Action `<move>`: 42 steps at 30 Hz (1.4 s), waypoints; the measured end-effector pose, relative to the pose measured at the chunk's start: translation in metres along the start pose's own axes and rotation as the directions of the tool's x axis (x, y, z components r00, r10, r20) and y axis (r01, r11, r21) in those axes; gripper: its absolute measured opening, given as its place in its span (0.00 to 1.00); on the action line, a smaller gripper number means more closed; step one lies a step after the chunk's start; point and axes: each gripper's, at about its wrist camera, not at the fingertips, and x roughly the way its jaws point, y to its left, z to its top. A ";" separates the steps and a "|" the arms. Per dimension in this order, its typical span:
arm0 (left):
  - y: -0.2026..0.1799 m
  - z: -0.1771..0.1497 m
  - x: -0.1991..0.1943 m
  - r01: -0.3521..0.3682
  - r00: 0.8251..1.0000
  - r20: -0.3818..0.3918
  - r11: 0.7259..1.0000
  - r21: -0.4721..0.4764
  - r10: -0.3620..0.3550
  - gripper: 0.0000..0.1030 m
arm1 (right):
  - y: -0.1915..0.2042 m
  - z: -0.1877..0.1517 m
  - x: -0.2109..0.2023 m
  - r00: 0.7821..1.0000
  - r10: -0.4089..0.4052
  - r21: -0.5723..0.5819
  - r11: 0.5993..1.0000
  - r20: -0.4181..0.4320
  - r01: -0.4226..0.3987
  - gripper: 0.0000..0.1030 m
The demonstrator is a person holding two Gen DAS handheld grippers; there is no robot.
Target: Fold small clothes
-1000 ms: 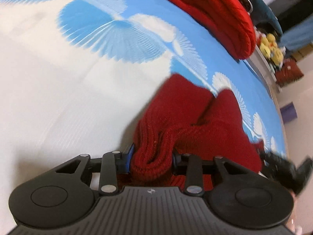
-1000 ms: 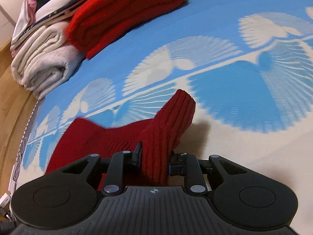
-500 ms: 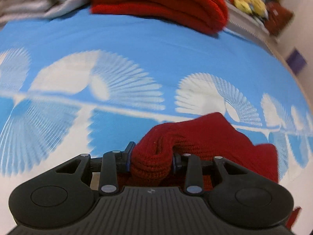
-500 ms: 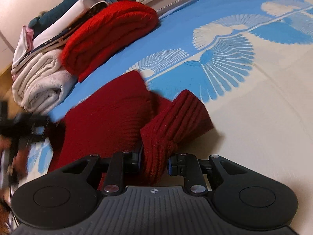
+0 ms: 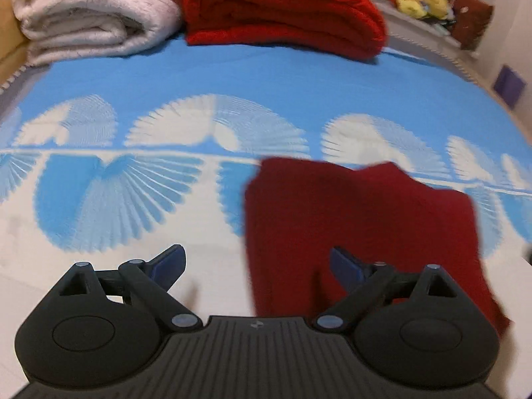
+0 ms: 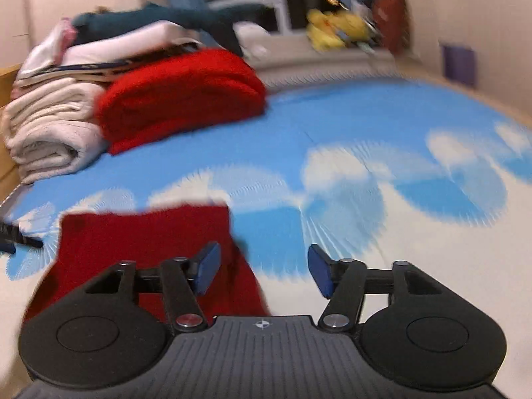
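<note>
A small dark red knit garment (image 5: 359, 226) lies flat on the blue and white bedspread (image 5: 166, 183). My left gripper (image 5: 257, 264) is open and empty, above the garment's left edge. In the right wrist view the same garment (image 6: 146, 249) lies at the lower left. My right gripper (image 6: 261, 271) is open and empty, above the garment's right edge, its left finger over the cloth. Both views are blurred by motion.
A folded bright red blanket (image 5: 282, 10) and a folded white blanket (image 5: 89, 13) lie at the far end of the bed. More folded clothes (image 6: 109, 46) sit stacked on them. Yellow plush toys (image 6: 335, 26) sit on a ledge beyond the bed.
Both grippers held bunched parts of the red garment, then opened and let go. The garment now lies flat on the bed, and both grippers have drawn back from it.
</note>
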 end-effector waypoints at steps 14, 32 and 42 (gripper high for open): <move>0.025 -0.069 0.038 0.021 0.986 -0.163 0.996 -0.087 -0.035 1.00 | 0.056 0.011 0.102 0.979 -0.035 -0.042 0.999 -0.199 0.028 0.31; -0.036 -0.208 -0.134 -0.147 0.986 0.091 0.988 0.051 0.141 1.00 | 0.059 -0.103 -0.169 0.997 -0.051 0.093 0.995 0.059 0.045 0.99; -0.058 -0.288 -0.117 -0.092 0.992 0.094 0.986 0.140 0.080 1.00 | 0.103 -0.179 -0.174 0.981 -0.188 -0.155 0.969 0.043 0.193 0.99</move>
